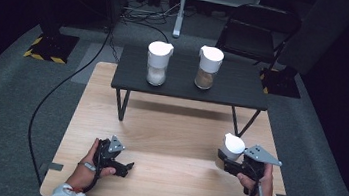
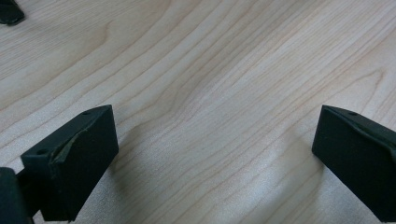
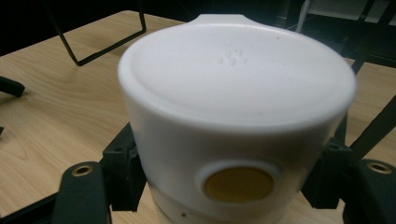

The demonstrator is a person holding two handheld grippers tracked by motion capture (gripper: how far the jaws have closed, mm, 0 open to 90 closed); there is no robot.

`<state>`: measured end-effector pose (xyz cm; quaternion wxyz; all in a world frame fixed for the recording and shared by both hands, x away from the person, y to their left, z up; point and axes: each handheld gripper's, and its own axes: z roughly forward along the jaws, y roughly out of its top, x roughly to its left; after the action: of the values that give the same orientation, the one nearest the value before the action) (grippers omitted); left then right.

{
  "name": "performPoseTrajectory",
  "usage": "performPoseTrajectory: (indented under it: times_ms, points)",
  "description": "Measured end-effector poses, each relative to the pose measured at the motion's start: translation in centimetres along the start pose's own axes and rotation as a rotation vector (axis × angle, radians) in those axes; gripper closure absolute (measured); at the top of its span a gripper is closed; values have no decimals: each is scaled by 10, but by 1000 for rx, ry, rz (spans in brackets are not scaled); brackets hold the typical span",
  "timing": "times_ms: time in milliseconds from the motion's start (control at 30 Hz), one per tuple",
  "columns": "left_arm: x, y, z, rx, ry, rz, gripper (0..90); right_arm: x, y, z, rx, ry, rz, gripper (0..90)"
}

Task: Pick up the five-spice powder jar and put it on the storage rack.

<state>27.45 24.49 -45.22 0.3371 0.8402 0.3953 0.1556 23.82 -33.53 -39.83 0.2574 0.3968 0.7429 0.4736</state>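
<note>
A white-lidded jar point(image 1: 232, 146) sits between the jaws of my right gripper point(image 1: 229, 157) at the right front of the wooden table point(image 1: 174, 128). In the right gripper view the jar point(image 3: 233, 93) looms close, with a round yellow spot on its side, and my right gripper point(image 3: 229, 179) is shut on it from both sides. My left gripper point(image 1: 124, 166) lies low on the wood at the left front, held by a hand. Its own view has the left gripper point(image 2: 215, 154) open, with bare wood between the black pads point(image 2: 79, 158).
A small black table point(image 1: 234, 87) stands on the far half of the wooden table. It carries two more white-lidded jars, one with white contents point(image 1: 158, 63) and one with brown contents point(image 1: 209, 67). A black folding chair point(image 1: 256, 30) is behind it.
</note>
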Motion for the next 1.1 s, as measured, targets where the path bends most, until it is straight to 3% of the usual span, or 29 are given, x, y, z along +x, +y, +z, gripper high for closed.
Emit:
performPoseTrajectory:
  times_ms: [1100]
  points:
    - [0,0,0,-1,2,-1,0,6,88,-25,-45,-78,-32,295]
